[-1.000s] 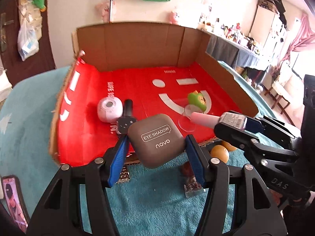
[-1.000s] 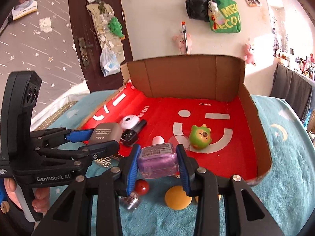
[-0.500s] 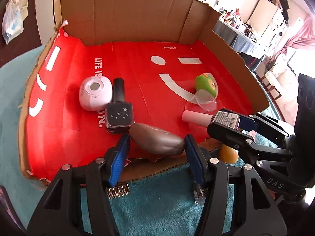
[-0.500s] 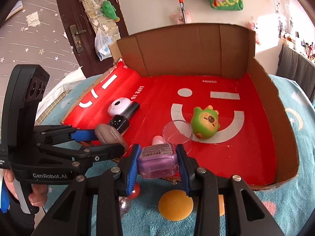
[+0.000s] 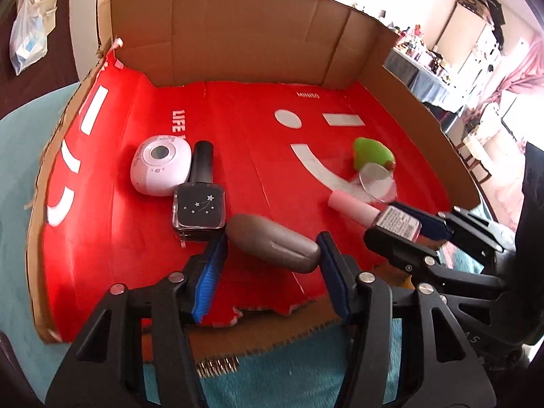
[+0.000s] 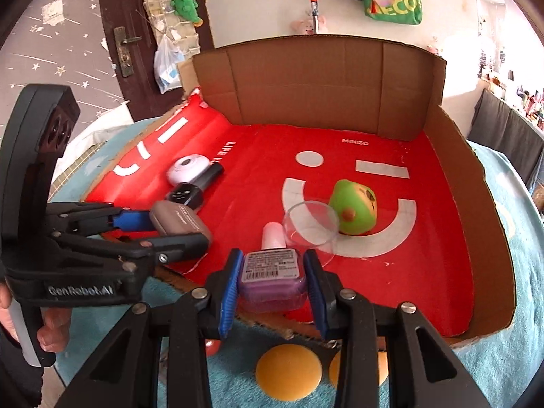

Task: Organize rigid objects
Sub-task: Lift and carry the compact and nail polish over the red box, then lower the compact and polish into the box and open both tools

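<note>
Both grippers now farther forward, over near edge of red-lined cardboard box (image 5: 238,34). Left gripper (image 5: 270,255) clamps grey case (image 5: 272,241), now tipped flat; right gripper (image 6: 272,278) clamps purple bottle (image 6: 272,280). Release likely next.

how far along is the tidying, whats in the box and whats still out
Done: a white round gadget, a black nail polish bottle, a green toy and a clear cup lie in the red-lined box. In hand: the left gripper holds a grey eyeshadow case and the right gripper a purple nail polish bottle, both over the box's front edge. Left: orange discs on the teal cloth.
</note>
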Demonstrator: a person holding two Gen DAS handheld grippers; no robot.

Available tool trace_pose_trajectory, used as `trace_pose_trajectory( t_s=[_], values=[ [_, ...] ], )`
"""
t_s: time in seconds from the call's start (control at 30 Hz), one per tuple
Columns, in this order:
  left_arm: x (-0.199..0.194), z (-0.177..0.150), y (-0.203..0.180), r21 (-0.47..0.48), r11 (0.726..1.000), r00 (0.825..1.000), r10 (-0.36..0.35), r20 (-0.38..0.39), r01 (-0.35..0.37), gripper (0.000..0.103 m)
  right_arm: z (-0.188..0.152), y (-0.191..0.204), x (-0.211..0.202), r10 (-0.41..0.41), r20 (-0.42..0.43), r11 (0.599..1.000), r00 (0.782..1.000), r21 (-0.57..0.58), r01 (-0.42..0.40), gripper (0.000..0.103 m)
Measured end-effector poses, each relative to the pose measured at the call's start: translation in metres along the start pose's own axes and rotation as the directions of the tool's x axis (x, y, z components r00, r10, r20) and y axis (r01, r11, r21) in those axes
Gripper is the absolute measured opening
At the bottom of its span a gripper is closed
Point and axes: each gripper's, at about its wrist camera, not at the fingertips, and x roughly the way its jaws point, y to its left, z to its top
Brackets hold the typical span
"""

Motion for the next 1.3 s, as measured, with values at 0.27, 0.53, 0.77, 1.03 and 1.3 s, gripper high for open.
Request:
trace_pose_trajectory(
  t_s=[0.27,0.53,0.77,1.03,1.3],
  values=[
    [0.016,0.006,0.006,-0.008,0.999,0.999,0.037,0.001,-0.037,0.033,0.007,-0.014,0.011,-0.02,0.005,0.998,1.0,0.052,0.02,0.038],
    [0.02,0.012,0.008,-0.034,0.998,0.998,0.055,0.017,-0.055,0.031,0.008,-0.023,0.024,-0.039,-0.007,0.996,0.999,0.086,0.04,0.038],
    [0.019,0.011,0.011,-0.047,0.997,0.998,0.063,0.025,-0.061,0.019,0.006,-0.026,0.027,-0.033,-0.01,0.995,0.999,0.099,0.034,0.038],
    [0.018,0.01,0.011,-0.041,0.997,0.997,0.066,0.032,-0.065,0.02,0.006,-0.027,0.027,-0.033,-0.01,0.994,0.999,0.107,0.033,0.038],
    [0.018,0.008,0.002,0.003,0.994,0.993,0.112,0.036,-0.112,0.02,0.007,-0.028,0.026,-0.029,-0.013,0.993,1.0,0.111,0.03,0.038]
  ],
)
